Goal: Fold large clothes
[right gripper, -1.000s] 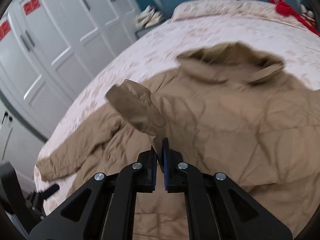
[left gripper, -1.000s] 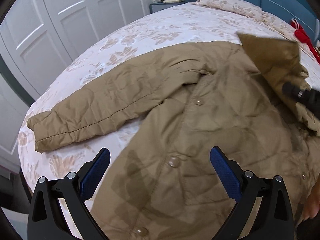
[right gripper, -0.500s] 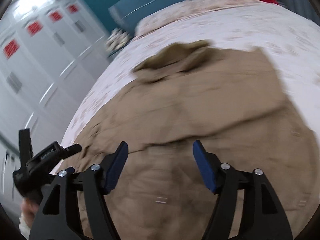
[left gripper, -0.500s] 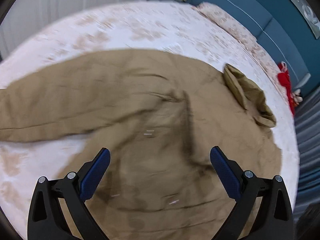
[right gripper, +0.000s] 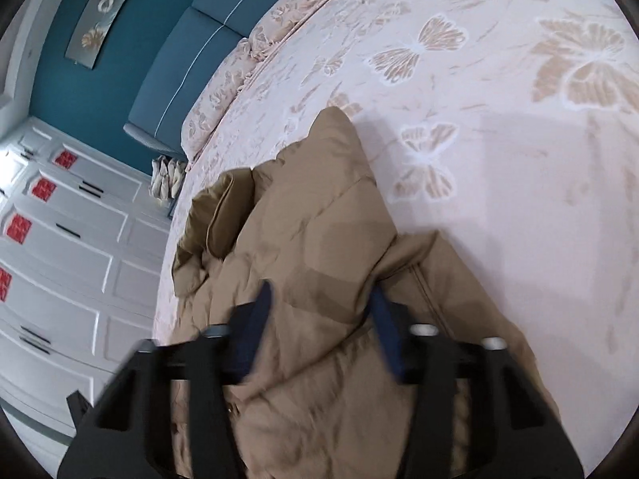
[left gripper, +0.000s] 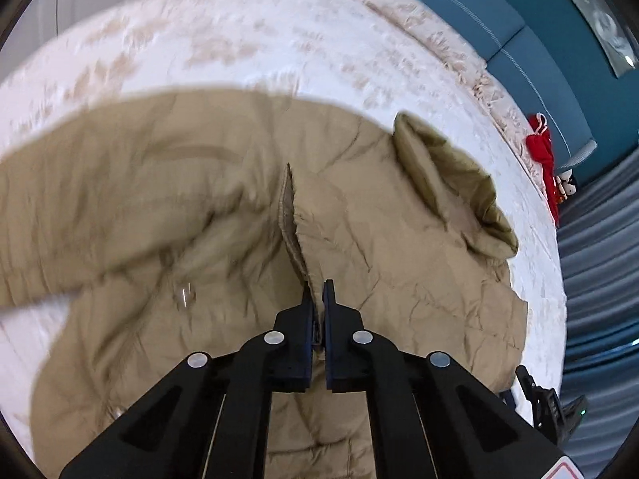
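Left hand-held gripper (left gripper: 318,293): jaws pinched tight on a raised fabric edge of the tan coat (left gripper: 199,215), which spreads ahead on the bed (left gripper: 279,40), its length running crosswise. Right hand-held gripper (right gripper: 323,319): jaws closing, blurred, coat bulk between them, pads apparently not yet pressing; hood (right gripper: 211,215) ahead-left.

Both my views are bright with soft, even daylight, and the pale bed cover (right gripper: 499,207) nearly washes out to white on its far side. Faint grey shadows fall across it in my right view. The fisheye bends the bed into a dome and darkens every corner. My right tool (right gripper: 321,331) is smeared with motion blur, its fingers ghosted, while in my left view the coat (left gripper: 120,199) streaks on the left and stays crisp on the right.
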### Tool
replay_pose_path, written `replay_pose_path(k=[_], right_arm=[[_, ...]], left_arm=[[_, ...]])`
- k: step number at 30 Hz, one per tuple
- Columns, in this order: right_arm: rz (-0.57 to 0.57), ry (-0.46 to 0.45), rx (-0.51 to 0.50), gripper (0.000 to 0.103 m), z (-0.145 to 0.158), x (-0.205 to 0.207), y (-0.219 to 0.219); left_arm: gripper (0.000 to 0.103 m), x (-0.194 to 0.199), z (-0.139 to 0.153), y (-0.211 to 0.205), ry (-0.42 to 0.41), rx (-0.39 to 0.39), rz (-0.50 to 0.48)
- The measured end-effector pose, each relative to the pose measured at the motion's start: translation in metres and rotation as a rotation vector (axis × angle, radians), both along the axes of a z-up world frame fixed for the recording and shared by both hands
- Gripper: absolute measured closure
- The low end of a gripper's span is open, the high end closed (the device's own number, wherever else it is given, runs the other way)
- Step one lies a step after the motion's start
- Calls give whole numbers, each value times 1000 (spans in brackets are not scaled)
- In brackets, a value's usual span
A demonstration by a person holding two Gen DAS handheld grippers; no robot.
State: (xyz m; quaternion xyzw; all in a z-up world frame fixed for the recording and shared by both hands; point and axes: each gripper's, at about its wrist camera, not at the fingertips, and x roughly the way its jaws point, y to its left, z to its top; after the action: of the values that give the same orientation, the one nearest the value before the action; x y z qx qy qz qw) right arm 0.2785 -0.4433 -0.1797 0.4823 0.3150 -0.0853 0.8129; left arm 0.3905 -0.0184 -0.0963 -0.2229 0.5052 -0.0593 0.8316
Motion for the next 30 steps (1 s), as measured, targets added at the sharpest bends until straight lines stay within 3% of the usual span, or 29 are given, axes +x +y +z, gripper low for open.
replay_pose_path(k=[3, 5, 7, 8, 10, 13, 16, 20, 22, 25, 27, 30], right_arm=[[-32, -98, 50, 98, 16, -4, -7], [-24, -115, -106, 99, 41, -9, 0], [24, -17, -254, 99, 39, 2, 11], [40, 32, -289, 100, 32, 7, 15], [84, 146, -336, 100, 8, 16, 19], [117, 183, -314, 100, -8, 18, 17], [126, 220, -355, 94, -2, 18, 20], [104, 227, -448, 75, 24, -11, 34], [69, 216, -547, 74, 46, -27, 48], [122, 130, -572, 75, 71, -27, 76], [192, 84, -568, 75, 79, -13, 100], [326, 71, -629, 75, 76, 21, 150]], left_arm=[[102, -2, 21, 6, -99, 33, 16], [102, -4, 20, 5, -125, 80, 6], [102, -2, 0, -1, -92, 150, -22], [102, -1, -22, -9, -57, 210, -46], [101, -3, -50, -14, -16, 252, -67], [98, -11, -59, -20, -67, 332, -83], [95, -13, -54, -33, -83, 458, -131], [87, -22, -31, -11, -85, 402, -141], [86, -31, -8, 2, -129, 421, -110], [86, -38, 25, 1, -202, 385, -88], [76, -33, 36, -13, -213, 344, -110], [73, -22, 32, -48, -220, 327, -163]])
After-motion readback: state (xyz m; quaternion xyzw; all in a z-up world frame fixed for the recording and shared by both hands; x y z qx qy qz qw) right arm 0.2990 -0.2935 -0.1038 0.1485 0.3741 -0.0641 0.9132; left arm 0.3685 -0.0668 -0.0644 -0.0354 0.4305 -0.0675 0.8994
